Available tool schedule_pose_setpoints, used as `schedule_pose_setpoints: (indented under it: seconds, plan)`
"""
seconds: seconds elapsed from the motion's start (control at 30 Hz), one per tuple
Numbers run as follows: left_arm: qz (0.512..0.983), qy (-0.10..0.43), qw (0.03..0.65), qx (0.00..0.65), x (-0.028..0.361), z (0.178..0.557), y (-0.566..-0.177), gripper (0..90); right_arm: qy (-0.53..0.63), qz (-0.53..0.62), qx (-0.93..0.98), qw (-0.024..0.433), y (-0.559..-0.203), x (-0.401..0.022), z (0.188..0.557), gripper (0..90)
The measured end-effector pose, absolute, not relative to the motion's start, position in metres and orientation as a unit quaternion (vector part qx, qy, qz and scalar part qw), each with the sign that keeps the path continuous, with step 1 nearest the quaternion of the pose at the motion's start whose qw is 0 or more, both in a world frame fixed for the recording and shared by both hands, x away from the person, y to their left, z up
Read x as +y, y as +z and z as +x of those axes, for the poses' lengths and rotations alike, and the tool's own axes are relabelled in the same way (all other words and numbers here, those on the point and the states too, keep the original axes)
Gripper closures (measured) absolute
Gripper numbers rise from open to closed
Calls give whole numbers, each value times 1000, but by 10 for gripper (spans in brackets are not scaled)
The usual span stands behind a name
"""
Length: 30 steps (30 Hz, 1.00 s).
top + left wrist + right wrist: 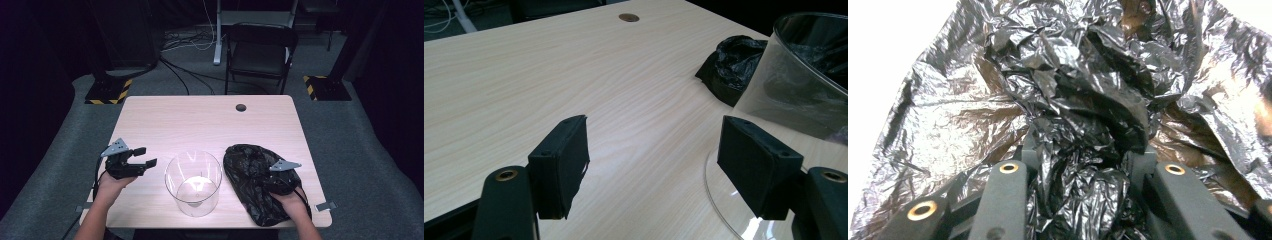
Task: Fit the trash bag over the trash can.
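The crumpled black plastic bag [255,182] lies near the surface's [200,120] front right corner, and the right tongs [278,186] sit on top of it with a bunched fold of the film [1078,200] pinched between their narrowed jaws. Just left of the bag, by the front edge, stands a clear round container [193,182]. Beyond that, near the left edge, the left tongs [145,156] hover with jaws spread wide around nothing, well apart from the bag.
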<state>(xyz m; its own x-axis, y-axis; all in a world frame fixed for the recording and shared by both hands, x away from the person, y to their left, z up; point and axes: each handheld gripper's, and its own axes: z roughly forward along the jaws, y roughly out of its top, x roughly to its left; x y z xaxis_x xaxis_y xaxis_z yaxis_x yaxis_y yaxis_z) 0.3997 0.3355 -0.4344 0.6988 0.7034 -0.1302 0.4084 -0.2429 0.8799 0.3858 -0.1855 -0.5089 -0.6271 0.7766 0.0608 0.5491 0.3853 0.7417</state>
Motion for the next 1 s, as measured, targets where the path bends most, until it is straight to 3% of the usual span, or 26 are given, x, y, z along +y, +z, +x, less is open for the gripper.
schedule_pose_setpoints:
  seconds: [1.0]
  plan:
    - [771, 150, 510, 349, 330, 394, -426, 284, 443, 376, 799, 153, -451, -211, 362, 636]
